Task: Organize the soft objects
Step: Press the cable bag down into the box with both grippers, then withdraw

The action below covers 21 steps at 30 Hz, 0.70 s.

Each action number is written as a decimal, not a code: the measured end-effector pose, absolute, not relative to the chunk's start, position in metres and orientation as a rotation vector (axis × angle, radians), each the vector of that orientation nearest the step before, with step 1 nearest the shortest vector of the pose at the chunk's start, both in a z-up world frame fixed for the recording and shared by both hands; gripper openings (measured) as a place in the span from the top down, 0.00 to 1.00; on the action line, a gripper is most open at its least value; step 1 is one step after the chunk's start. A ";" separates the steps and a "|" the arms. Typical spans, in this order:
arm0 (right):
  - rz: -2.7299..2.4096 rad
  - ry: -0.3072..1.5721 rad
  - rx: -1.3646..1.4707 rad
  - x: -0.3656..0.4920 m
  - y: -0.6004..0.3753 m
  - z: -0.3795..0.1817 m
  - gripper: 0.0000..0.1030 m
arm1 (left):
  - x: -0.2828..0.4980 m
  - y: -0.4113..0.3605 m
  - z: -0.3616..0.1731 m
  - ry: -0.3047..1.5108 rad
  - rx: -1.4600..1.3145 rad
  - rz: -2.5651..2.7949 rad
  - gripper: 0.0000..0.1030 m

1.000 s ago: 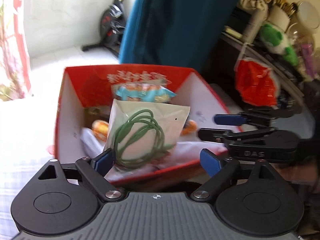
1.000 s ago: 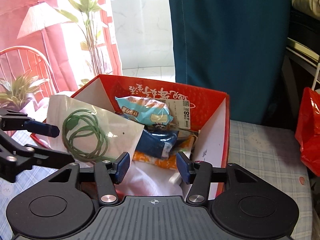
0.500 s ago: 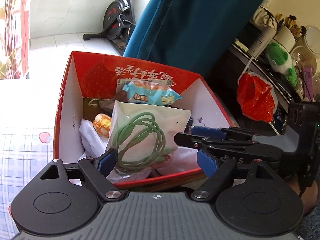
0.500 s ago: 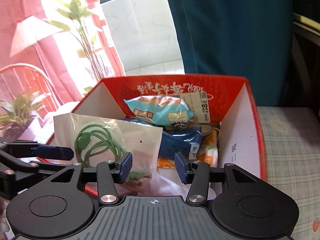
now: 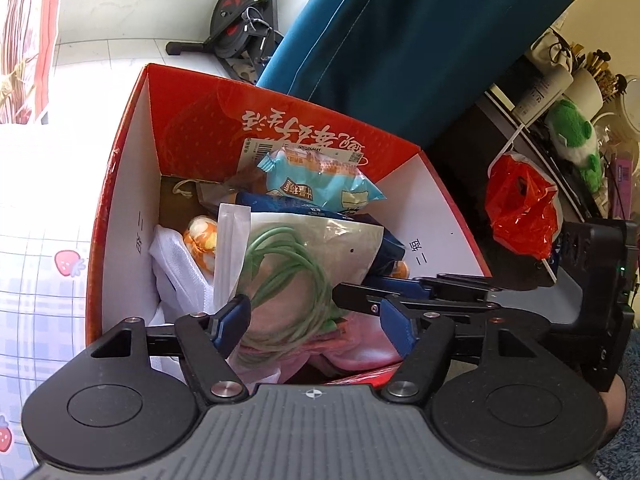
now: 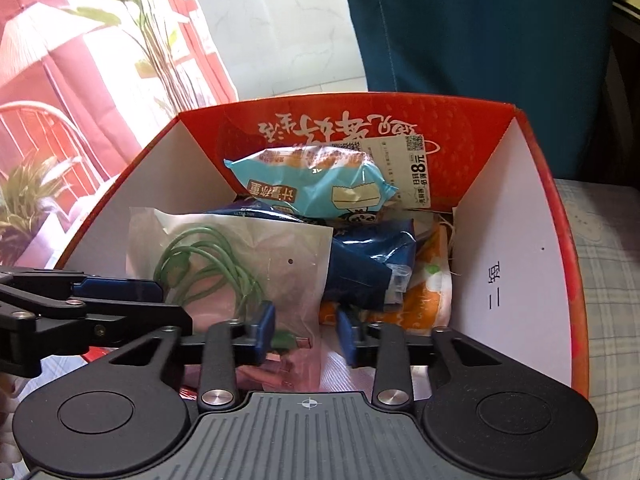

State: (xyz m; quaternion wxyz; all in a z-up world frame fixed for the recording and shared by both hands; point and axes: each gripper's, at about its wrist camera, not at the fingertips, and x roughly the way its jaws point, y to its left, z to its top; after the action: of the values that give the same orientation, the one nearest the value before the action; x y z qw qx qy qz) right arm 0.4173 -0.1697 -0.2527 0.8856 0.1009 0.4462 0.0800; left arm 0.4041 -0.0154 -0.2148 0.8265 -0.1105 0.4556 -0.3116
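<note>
- Both grippers reaching over the near rim of the red box (image 6: 520, 216); clear pouch (image 6: 256, 264) with the green cord (image 5: 288, 276) standing inside, propped on the other packets.
- Left gripper (image 5: 316, 320): jaws closing, pouch's lower part between them, pads not visibly pressing yet.
- Right gripper (image 6: 306, 332): jaws closing, narrow gap, pouch's bottom corner between; contact hard to confirm.
- Best done by pinching the flat film at the edges, not the cord bulge, and closing gently to avoid sliding the pouch down into the clutter.
- Worth keeping both tools level with each other so the film stays taut.
- Left view only: white cloth (image 5: 176, 264) by the left wall, red bag (image 5: 520, 204) outside the box.
- Right view only: blue packet (image 6: 360, 268) and orange wrapper (image 6: 424, 304) beside the pouch.
</note>
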 end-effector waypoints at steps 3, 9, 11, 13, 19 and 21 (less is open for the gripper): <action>0.169 0.945 0.188 0.420 -0.167 -0.255 0.83 | 0.405 -0.014 -0.214 0.977 -0.238 -0.663 0.30; 0.154 0.955 0.180 0.419 -0.163 -0.258 0.86 | 0.404 -0.009 -0.205 1.009 -0.245 -0.669 0.30; 0.153 0.954 0.182 0.420 -0.162 -0.258 0.86 | 0.406 -0.007 -0.203 1.027 -0.252 -0.669 0.30; 0.153 0.954 0.184 0.419 -0.162 -0.257 0.86 | 0.408 -0.006 -0.203 1.045 -0.269 -0.669 0.30; 0.157 0.954 0.194 0.420 -0.164 -0.259 0.86 | 0.413 -0.005 -0.199 1.090 -0.239 -0.645 0.41; 0.158 0.954 0.196 0.420 -0.164 -0.259 0.86 | 0.413 -0.003 -0.198 1.092 -0.225 -0.643 0.44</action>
State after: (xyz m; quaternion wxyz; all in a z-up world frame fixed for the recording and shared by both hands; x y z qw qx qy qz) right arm 0.4204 -0.1638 -0.2590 0.8808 0.0941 0.4578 0.0758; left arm 0.4132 -0.0032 -0.1975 0.8000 -0.1050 0.5090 -0.2998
